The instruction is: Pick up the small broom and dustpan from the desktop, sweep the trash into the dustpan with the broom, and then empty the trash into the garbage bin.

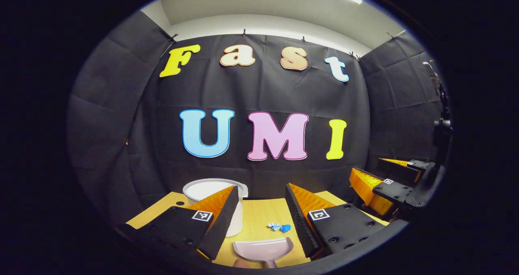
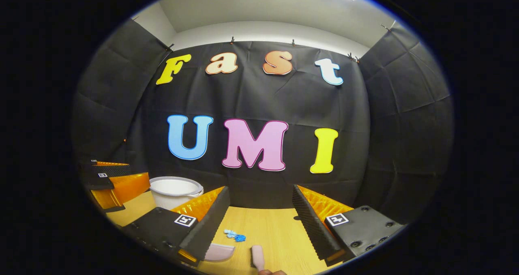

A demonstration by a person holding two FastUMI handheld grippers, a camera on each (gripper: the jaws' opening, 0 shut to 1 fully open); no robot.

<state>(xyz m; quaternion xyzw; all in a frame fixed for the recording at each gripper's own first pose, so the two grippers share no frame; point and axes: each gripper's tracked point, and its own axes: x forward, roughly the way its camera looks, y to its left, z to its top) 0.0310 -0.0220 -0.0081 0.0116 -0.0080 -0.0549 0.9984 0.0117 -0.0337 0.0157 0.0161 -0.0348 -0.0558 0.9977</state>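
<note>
A pale pink dustpan (image 1: pixel 263 248) lies on the wooden desktop (image 1: pixel 259 214) just below and ahead of my left gripper (image 1: pixel 261 187), which is open and holds nothing. Blue crumpled trash (image 1: pixel 279 227) lies just beyond the dustpan. In the right gripper view, my right gripper (image 2: pixel 260 189) is also open and empty above the desk. A small pink broom (image 2: pixel 257 258) lies below it, and the trash (image 2: pixel 235 235) sits a little to the left. The dustpan (image 2: pixel 219 251) is partly hidden behind a finger.
A white garbage bin (image 1: pixel 215 190) stands at the back left of the desk, partly behind a finger, and appears as the bin (image 2: pixel 176 190) in the right gripper view. The right gripper (image 1: pixel 385 185) hovers off to the right; the left gripper (image 2: pixel 109 181) is at far left.
</note>
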